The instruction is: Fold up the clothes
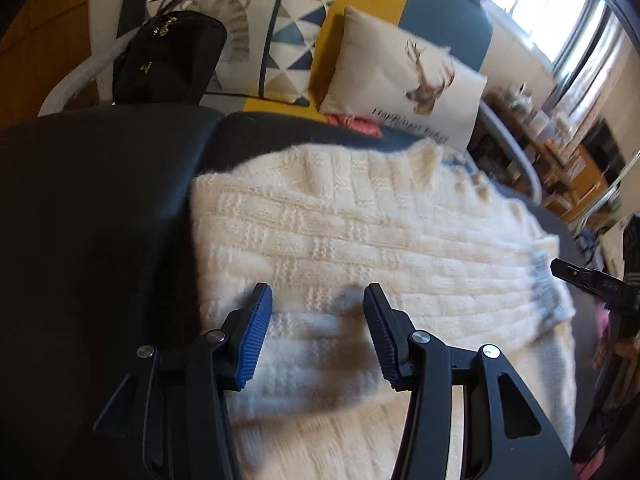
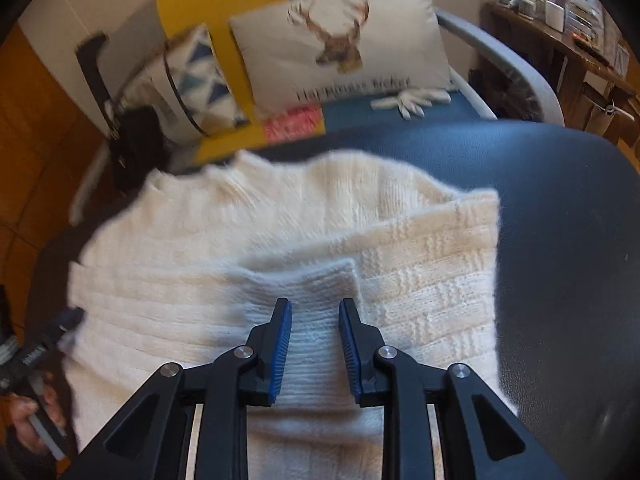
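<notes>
- My left gripper [image 1: 318,300] has its jaws standing about half apart, blue ribbed pads facing each other; nothing is pinched between them, and they hover over the near part of the cream-white chunky-knit sweater [image 1: 360,248].
- My right gripper [image 2: 315,314] has its jaws narrower, with a clear gap between the pads. A folded-over ribbed cuff of the sweater [image 2: 304,280] lies under that gap; I see no pad pressing on the knit, so I read it as holding nothing.
- The sweater [image 2: 248,232] is spread flat and lies directly below and ahead of both pairs of jaws, its ribbed hem at the far edge. In the right wrist view a doubled layer with a basket-weave texture sits on its right half.
- At the right edge of the left wrist view the tip of the right gripper [image 1: 576,274] shows just off the sweater's right side; in the right wrist view a hand [image 2: 36,412] grips the left tool at the lower left.
- The sweater rests on a dark, smooth padded seat surface [image 2: 560,240].
- Beyond it stands a bench with yellow and blue panels carrying a white deer-print cushion [image 1: 404,76], a triangle-pattern cushion [image 1: 280,48] and a black handbag [image 1: 168,60].
- A bright window [image 1: 548,4] and cluttered wooden shelves [image 1: 560,160] are at far right.
</notes>
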Motion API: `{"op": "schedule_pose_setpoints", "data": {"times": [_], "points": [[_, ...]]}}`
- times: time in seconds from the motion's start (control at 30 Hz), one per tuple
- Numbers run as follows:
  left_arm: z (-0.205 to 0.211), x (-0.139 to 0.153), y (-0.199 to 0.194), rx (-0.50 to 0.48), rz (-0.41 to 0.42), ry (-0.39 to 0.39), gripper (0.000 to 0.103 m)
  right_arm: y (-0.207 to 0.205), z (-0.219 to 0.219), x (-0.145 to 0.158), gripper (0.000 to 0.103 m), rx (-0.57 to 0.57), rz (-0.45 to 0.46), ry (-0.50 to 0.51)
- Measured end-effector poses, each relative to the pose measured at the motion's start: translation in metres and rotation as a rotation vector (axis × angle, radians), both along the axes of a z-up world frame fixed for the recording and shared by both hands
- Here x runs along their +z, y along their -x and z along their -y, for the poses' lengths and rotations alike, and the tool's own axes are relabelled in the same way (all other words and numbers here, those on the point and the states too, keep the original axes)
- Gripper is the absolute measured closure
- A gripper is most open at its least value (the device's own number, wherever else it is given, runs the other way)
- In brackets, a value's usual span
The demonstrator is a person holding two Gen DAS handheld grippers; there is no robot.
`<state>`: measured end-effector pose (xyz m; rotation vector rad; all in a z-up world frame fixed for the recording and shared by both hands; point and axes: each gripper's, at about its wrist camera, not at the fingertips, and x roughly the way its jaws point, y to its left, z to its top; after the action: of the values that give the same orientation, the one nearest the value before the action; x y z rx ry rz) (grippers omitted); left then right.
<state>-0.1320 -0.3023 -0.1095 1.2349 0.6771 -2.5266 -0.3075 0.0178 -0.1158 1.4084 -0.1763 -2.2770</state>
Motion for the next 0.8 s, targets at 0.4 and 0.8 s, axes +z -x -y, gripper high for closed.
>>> {"op": "schedule_pose_setpoints", "data": {"times": [0.4, 0.8], "points": [[-0.049, -0.015, -0.039, -0.060, 0.066, 0.075, 0.050, -0.036, -0.072, -0.031, 0.079, -0.132, 0.120, 0.016], [-0.080, -0.010, -0.067, -0.071, 0.081, 0.024, 0.050, -0.085, -0.111, -0.043, 0.085, -0.143, 0.226, 0.160]]}}
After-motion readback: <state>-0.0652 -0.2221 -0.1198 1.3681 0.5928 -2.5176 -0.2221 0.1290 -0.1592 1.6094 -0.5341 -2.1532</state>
